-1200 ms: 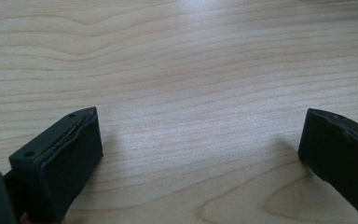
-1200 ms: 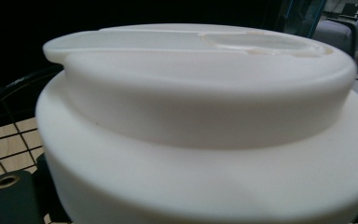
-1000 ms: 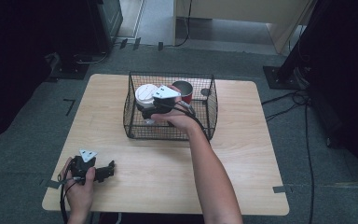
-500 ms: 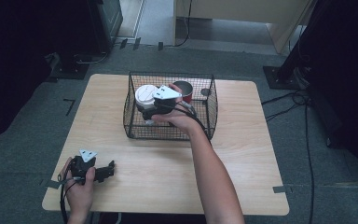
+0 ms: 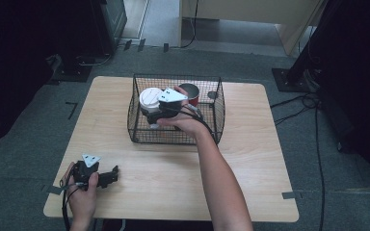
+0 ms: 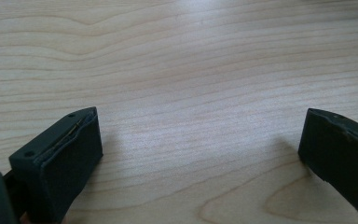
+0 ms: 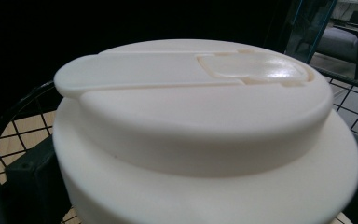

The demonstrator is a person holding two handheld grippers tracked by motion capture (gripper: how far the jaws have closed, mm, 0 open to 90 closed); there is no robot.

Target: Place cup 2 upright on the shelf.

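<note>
Nothing much is seen to have moved since the earlier pictures: both hands are kept in the same spots, and only the jaws of the right gripper (image 5: 150, 114) have just been opening around the white cup with a lid (image 5: 149, 98). The cup is stood upright inside the wire basket (image 5: 173, 138), near its left wall, and its lid is seen very close up in the right gripper view. The jaws are spread as wide as they go, with the cup between them, but whether the pads are pressed on it cannot be told.

The cup looks to be set down in the basket, and the step in hand seems to be letting it go. Next, the right gripper would need to be pulled straight back and lifted out over the wire rim, so that the cup is not knocked over.

A red cup (image 5: 191, 93) is also held in the basket, behind the white one.

The left gripper (image 5: 110, 176) is rested on the wooden table (image 5: 250, 159) near the front left corner, its jaws spread wide with nothing between them.
</note>
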